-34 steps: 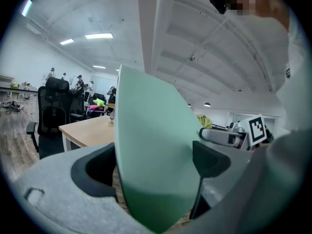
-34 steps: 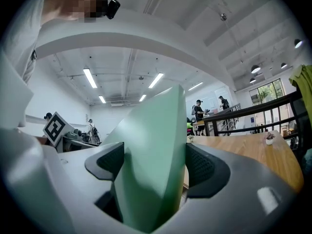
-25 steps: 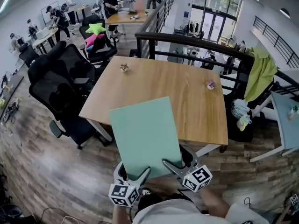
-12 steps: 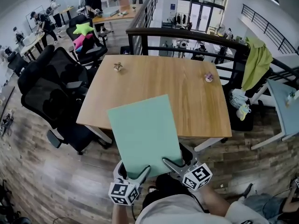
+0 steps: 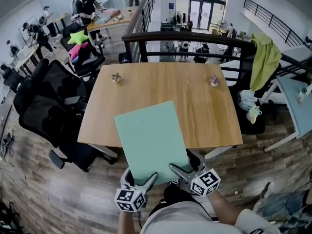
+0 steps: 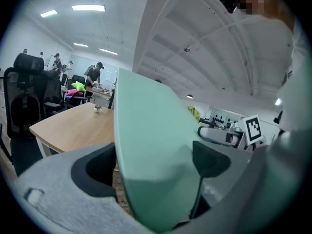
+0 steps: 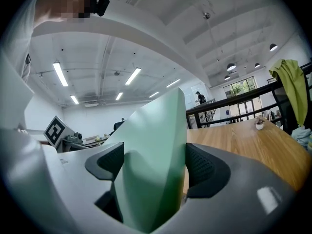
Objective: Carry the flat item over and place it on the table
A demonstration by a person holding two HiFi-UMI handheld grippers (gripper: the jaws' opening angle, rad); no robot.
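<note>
Flat item: a mint-green flat rectangular board (image 5: pixel 152 140) is hanging between both grippers. In the head view its far part is overlapping the near edge of the table and its near edge is sticking out toward the person. Whether it is touching the tabletop cannot be told.
Left gripper: the left gripper (image 5: pixel 147 181) is clamping the board's near edge toward the left corner, with both dark pads pressing on the sheet from opposite faces.
Right gripper: the right gripper (image 5: pixel 178 171) is pinching the same near edge toward the right corner, its jaws closing tight on the thin board.
Table: a light wooden square table (image 5: pixel 209 116) is standing in front of the person.
On the table: a small pale ornament (image 5: pixel 115 77) is sitting near the far left corner, and a small pinkish ornament (image 5: pixel 214 81) near the far right, both well apart from the board.
Surroundings: black office chairs (image 5: pixel 46 106) are standing left of the table, and a yellow-green cloth (image 5: pixel 263 57) is hanging over a black railing (image 5: pixel 185 35) beyond it.
</note>
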